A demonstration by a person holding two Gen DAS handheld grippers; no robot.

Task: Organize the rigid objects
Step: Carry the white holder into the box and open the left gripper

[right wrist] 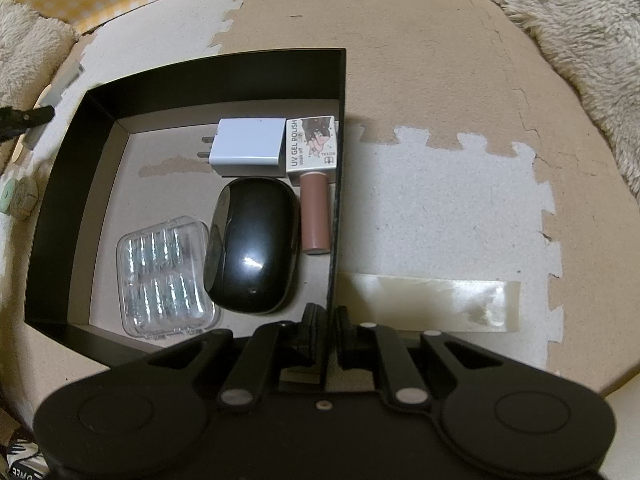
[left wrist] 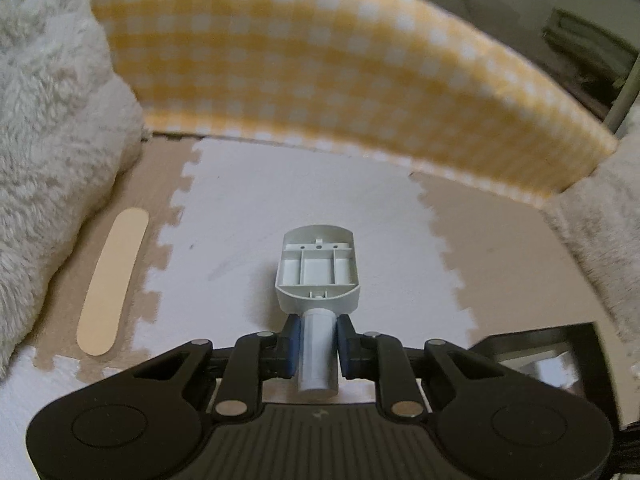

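black box (right wrist: 64, 208) on foam floor mat (right wrist: 440, 92), its right wall clamped between right gripper (right wrist: 326, 322) fingers; left gripper (left wrist: 318, 330) fingers clamped on grey plastic part (left wrist: 318, 268) stem, head projecting ahead above mat.

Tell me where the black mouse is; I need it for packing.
Right wrist view: the black mouse lies inside the black box, between the clear case and brown tube.

Both tongs are black plastic with silver round rivets on the linkage arms; the left tongs (left wrist: 319, 334) carry dark blue pads, the right tongs (right wrist: 328, 322) black ones.
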